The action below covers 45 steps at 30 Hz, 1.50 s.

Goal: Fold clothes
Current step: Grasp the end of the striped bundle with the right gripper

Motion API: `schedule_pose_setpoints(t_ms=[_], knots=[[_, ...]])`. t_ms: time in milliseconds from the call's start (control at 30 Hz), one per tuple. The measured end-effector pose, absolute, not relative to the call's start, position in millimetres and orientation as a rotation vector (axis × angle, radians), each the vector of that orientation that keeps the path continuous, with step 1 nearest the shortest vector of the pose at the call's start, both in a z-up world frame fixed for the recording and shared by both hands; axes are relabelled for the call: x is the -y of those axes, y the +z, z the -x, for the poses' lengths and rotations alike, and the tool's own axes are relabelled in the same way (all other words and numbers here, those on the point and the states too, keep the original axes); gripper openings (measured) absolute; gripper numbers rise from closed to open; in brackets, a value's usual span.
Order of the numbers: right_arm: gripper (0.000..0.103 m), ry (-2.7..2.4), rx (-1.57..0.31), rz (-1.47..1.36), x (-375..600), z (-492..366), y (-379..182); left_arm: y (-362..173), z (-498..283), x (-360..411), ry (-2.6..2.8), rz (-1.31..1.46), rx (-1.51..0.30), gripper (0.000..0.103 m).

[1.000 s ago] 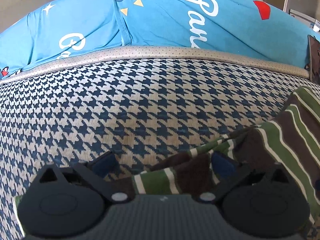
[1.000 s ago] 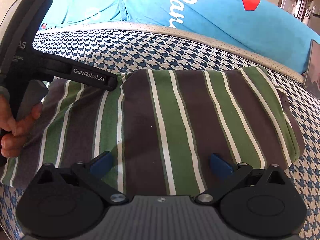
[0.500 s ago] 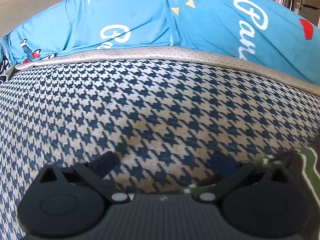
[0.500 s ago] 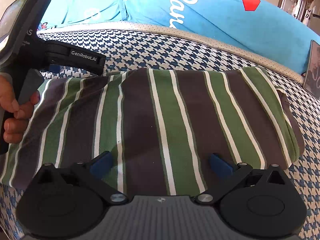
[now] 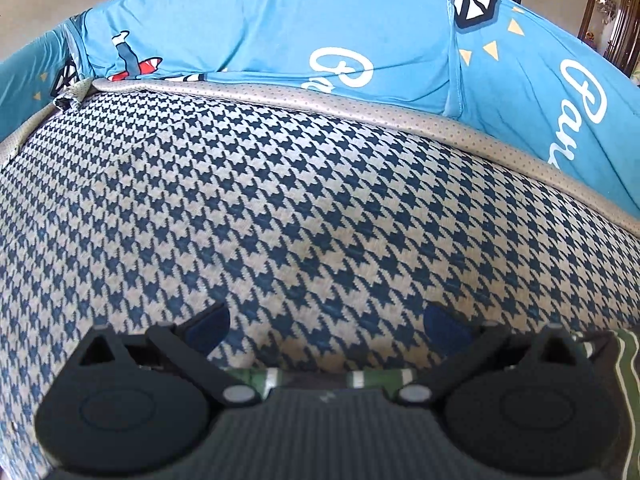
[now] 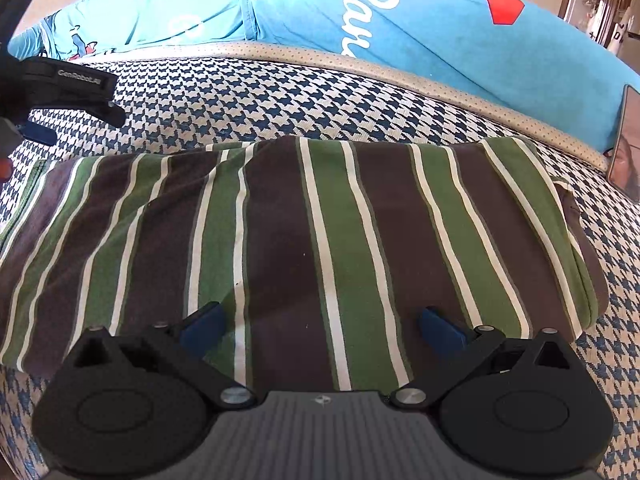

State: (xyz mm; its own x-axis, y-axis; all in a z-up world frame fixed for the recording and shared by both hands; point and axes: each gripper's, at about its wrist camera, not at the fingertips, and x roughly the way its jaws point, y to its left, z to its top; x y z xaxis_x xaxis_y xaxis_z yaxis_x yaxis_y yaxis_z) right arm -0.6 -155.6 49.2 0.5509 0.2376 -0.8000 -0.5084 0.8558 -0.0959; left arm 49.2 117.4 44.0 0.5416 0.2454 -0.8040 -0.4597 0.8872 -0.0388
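Right wrist view looks down on the striped garment (image 6: 320,240), a folded piece in brown and green bands with thin white lines, lying flat on a houndstooth cushion (image 6: 280,96) woven in navy and cream. The right tool (image 6: 320,324) hangs just above the near part of the garment with its 2 blue-tipped fingers (image 6: 200,326) spread wide and nothing between them. The garment's far edge runs roughly straight across the cushion, and its right end is rounded and slightly bunched, with a brown fold showing at the corner. At the upper left of this view the left tool (image 6: 76,96) sits over bare cushion just past the garment's far left corner, its black body bearing white lettering; from here I cannot tell whether it touches the fabric. Behind the cushion runs a beige dotted trim (image 6: 400,68), and beyond that a bright blue cover (image 6: 440,28) printed with white script and a red shape. A dark flat object (image 6: 628,144), possibly a phone, leans at the far right edge. Left wrist view shows the left tool (image 5: 326,324) with its fingers (image 5: 208,326) also spread apart, empty, over open houndstooth cushion (image 5: 280,200), while only a thin strip of the striped garment (image 5: 376,378) shows under its body and at the lower right corner.
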Motion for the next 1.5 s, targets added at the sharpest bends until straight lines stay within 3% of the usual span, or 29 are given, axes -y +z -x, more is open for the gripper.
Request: schedule_pose_setpoints(t_ms=[267, 700, 733, 800, 900, 1100, 1500], knots=[[0.103, 0.484, -0.808, 0.380, 153, 10, 60, 78, 68, -152, 0.404, 0.273, -0.920, 0.103], [0.099, 0.783, -0.659, 0.349, 127, 48, 78, 76, 84, -165, 0.399, 0.397, -0.912, 0.103], [0.098, 0.802, -0.652, 0.355, 125, 51, 78, 75, 83, -165, 0.400, 0.407, -0.914, 0.103], [0.083, 0.853, -0.650, 0.361, 121, 56, 77, 73, 83, -164, 0.389, 0.421, -0.923, 0.103], [0.071, 0.928, -0.654, 0.366, 115, 65, 72, 75, 86, -162, 0.363, 0.437, -0.917, 0.103], [0.063, 1.068, -0.651, 0.432, 94, 91, 60, 77, 90, -169, 0.376, 0.450, -0.907, 0.103], [0.063, 1.256, -0.591, 0.572, 54, 143, 46, 74, 97, -194, 0.411, 0.479, -0.916, 0.103]])
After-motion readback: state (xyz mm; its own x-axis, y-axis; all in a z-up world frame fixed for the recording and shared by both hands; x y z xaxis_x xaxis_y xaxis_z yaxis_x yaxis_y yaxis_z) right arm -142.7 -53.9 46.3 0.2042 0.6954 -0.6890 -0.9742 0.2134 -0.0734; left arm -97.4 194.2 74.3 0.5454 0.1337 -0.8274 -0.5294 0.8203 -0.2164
